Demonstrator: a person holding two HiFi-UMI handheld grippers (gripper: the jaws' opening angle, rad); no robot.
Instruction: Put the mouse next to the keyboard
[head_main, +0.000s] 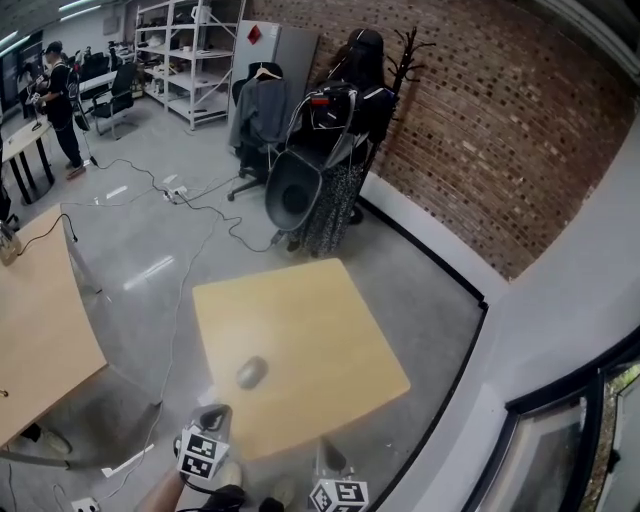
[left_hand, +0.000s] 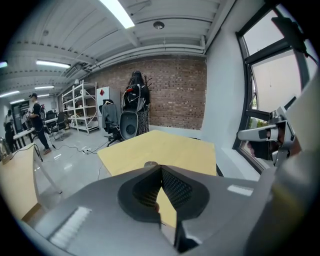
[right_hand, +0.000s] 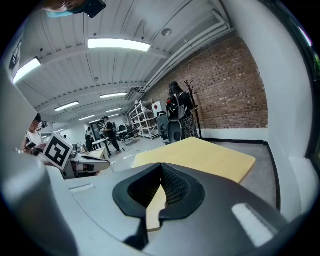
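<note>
Brick wall fills the upper right; grey floor surrounds a pale tabletop at centre bearing a mouse. Along the bottom edge, left gripper and right gripper are both closed, empty.

No legible text or signs

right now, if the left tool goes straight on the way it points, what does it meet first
Likely the mouse, which lies dead ahead, just past the shut tips of the left tool. Depth is unclear, so it might touch the table just short of it.
</note>
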